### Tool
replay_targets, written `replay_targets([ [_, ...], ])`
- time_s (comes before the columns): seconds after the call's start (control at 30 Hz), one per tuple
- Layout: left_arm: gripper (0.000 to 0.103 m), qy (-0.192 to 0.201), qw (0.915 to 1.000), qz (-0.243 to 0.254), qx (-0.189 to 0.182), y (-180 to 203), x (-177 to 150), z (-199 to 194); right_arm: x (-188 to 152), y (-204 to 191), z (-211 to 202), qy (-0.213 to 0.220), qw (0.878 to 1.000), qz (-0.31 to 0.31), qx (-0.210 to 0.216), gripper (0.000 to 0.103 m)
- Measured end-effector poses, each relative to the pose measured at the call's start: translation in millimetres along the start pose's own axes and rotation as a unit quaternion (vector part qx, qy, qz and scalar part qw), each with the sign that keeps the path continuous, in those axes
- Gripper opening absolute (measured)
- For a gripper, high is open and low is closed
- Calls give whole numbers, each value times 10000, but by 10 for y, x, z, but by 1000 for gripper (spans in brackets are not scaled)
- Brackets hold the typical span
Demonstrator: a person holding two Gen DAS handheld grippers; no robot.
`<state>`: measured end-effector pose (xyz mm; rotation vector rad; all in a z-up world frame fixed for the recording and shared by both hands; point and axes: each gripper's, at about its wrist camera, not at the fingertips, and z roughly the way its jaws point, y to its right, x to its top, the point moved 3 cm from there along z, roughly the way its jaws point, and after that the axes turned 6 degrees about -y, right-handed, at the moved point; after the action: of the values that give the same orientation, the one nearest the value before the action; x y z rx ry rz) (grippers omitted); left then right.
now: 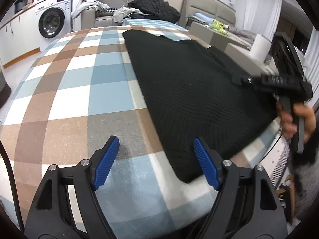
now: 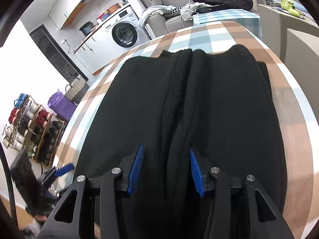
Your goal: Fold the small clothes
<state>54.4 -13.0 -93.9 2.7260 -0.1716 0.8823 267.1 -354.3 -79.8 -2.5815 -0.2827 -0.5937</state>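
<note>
- Left wrist view, upper left: a washer (image 1: 52, 21) stands against the wall, with a sofa (image 1: 103, 14) just to its right.
- Left wrist view, left and centre: a checked cloth (image 1: 65, 83) in brown, blue and white covers the tabletop.
- Left wrist view, bottom centre: the left tongs (image 1: 156, 164) stand wide apart with nothing between the blue pads; the left pad is over bare cloth, the right pad (image 1: 205, 163) over the near edge of the garment.
- Left wrist view, centre to right: a black knit garment (image 1: 191, 87) lies flat on the cloth, running from upper centre down to a rounded corner at lower centre.
- Left wrist view, right edge: a hand (image 1: 297, 119) holds the right tongs (image 1: 242, 79), blurred, over the garment's right part.
- Right wrist view, lower left: a rack of spools (image 2: 30, 127) stands on the floor.
- Right wrist view, centre: the garment fills the frame, with long folds running up its middle.
- Right wrist view, bottom centre: the right tongs' pads are partly apart, either side of a raised fold, not pressing on it.
</note>
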Motion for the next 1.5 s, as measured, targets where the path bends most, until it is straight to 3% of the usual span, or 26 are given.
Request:
replay_targets([
  [0.17, 75, -32, 9999, 114, -125, 83, -29, -12, -456, -82, -235, 103, 9998, -59, 175, 43],
  [0.2, 75, -37, 9998, 161, -138, 110, -44, -16, -527, -120, -271, 221, 9996, -195, 9, 38],
  [0.23, 75, -45, 9997, 215, -132, 138, -54, -16, -566, -154, -294, 292, 9989, -323, -169, 23],
  [0.27, 75, -42, 9996, 269, -118, 165, -64, -18, -593, -174, -323, 340, 9986, -360, -193, 12],
  [0.3, 75, -37, 9995, 304, -91, 188, -82, -34, -595, -188, -374, 385, 9987, -338, -8, 10],
  [0.37, 75, -39, 9995, 318, -73, 198, -93, -38, -604, -217, -457, 438, 9984, -363, 6, 9],
  [0.43, 75, -65, 9994, 322, -99, 200, -107, -40, -643, -197, -384, 120, 9990, -379, -198, 9],
  [0.5, 75, -80, 9993, 349, -83, 197, -113, -43, -641, -165, -314, -116, 9986, -429, -295, 16],
  [0.6, 75, -79, 9994, 296, -130, 172, -100, -38, -483, -86, -320, 10, 9997, -186, 152, 40],
  [0.63, 75, -83, 9995, 279, -148, 163, -99, -33, -403, -72, -298, 60, 9998, -155, 112, 46],
  [0.7, 75, -99, 9995, 239, -168, 138, -78, -10, -211, -41, -189, 51, 9998, -112, -146, 48],
  [0.77, 75, -95, 9997, 192, -152, 115, -58, 0, -16, -5, -56, 2, 10000, -6, -52, 48],
  [0.9, 75, -86, 9997, 157, -136, 92, -37, 10, 365, 10, 215, -42, 9999, 14, -111, 48],
  [0.93, 75, -83, 9998, 150, -131, 86, -33, 12, 436, -10, 260, -71, 9997, -50, -231, 40],
  [0.97, 75, -79, 9998, 139, -132, 80, -26, 15, 484, -39, 284, -58, 9994, -153, -301, 23],
  [1.07, 75, -73, 9999, 83, -123, 61, -1, 17, 530, -230, 257, 57, 9954, -707, -647, 9],
  [1.23, 75, -30, 9999, 33, -156, 27, 16, -10, 543, -278, -332, 691, 9899, -958, -786, 9],
  [1.37, 77, -68, 9996, 54, -269, 53, 28, 23, 463, 172, -290, 328, 9901, -501, -1272, 10],
  [1.5, 77, -49, 9996, 133, -250, 114, 20, 7, 325, 485, -174, 142, 9961, -92, -863, 11],
])
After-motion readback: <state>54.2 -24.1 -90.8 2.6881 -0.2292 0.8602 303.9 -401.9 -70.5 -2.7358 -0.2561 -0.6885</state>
